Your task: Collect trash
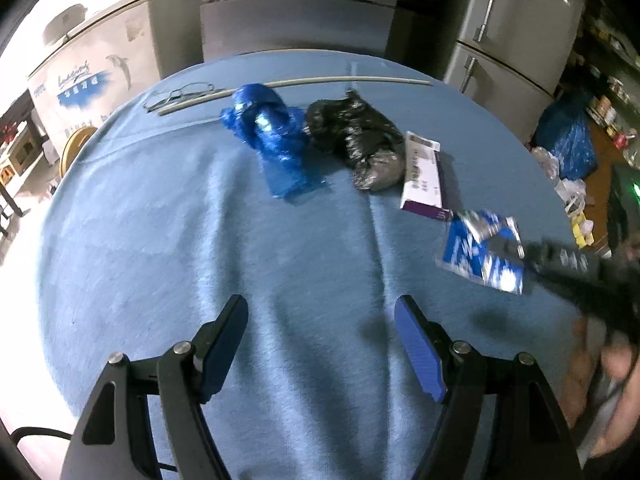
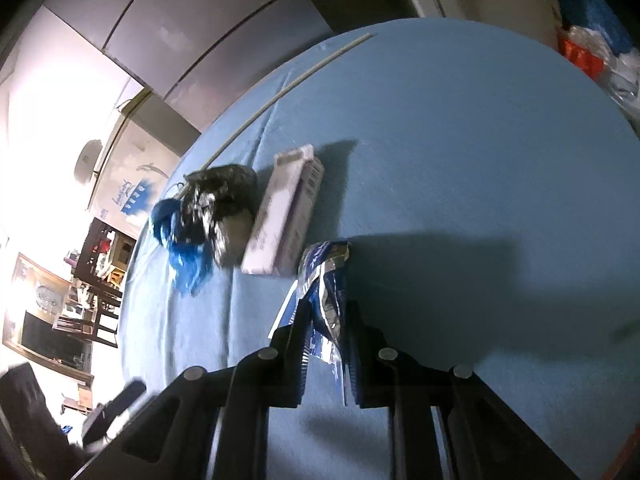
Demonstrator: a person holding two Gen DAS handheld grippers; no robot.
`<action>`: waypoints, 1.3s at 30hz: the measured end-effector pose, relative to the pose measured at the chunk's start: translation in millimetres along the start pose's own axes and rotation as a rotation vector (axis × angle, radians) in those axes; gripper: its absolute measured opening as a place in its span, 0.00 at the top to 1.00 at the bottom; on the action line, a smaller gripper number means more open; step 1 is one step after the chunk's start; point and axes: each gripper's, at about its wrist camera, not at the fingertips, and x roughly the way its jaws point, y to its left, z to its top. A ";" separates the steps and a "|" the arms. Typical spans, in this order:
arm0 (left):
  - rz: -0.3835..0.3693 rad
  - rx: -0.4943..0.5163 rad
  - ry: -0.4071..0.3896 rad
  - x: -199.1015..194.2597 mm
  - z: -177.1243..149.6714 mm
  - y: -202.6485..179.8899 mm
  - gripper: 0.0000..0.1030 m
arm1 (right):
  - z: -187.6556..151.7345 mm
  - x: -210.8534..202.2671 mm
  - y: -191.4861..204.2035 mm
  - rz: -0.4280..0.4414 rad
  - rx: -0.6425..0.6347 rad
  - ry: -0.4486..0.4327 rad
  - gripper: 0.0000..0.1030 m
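**Handling notes: foil wrapper in grip, three items on the cloth**

The right gripper (image 2: 326, 320) is closed on the blue foil wrapper (image 2: 324, 280), which stands pinched between the two fingers above the blue tablecloth (image 2: 460, 160). From the left wrist view the wrapper (image 1: 482, 252) appears lifted clear of the cloth, though motion blur makes this uncertain. The wrapper is judged very light, thin and crinkly. It will flex and may slip, so keep the pinch well in from the edge.

The left gripper (image 1: 320, 344) hangs over bare cloth with its jaws spread wide and nothing between them.

Remaining items, near the far side of the table:
- Purple-and-white carton (image 1: 422, 172): light and fairly stiff. Grip across its narrow width.
- Black plastic bag (image 1: 356, 144), touching the carton: soft and slippery. Take a gathered fold, not a flat face.
- Blue plastic bag (image 1: 272, 132), just beside the black one: equally limp. Grip the bunched upper part.

A thin white rod (image 1: 300, 82) lies beyond them.
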 end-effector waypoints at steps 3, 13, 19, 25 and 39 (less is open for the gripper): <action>-0.005 0.010 0.002 4.3 5.8 -8.7 0.26 | -13.1 -13.6 -9.7 0.010 0.006 -0.002 0.83; -0.079 0.102 0.022 40.5 50.4 -63.6 0.26 | -35.7 -54.3 -46.5 -0.014 0.049 -0.050 0.83; -0.084 0.146 0.052 78.0 75.2 -95.8 0.26 | -38.3 -62.4 -58.6 -0.008 0.077 -0.060 0.83; -0.041 0.155 0.096 108.9 87.2 -104.5 0.36 | -40.1 -62.2 -61.3 0.000 0.089 -0.062 0.83; -0.004 0.117 0.046 48.5 36.9 -60.1 0.53 | -44.9 -64.9 -59.8 0.001 0.098 -0.074 0.83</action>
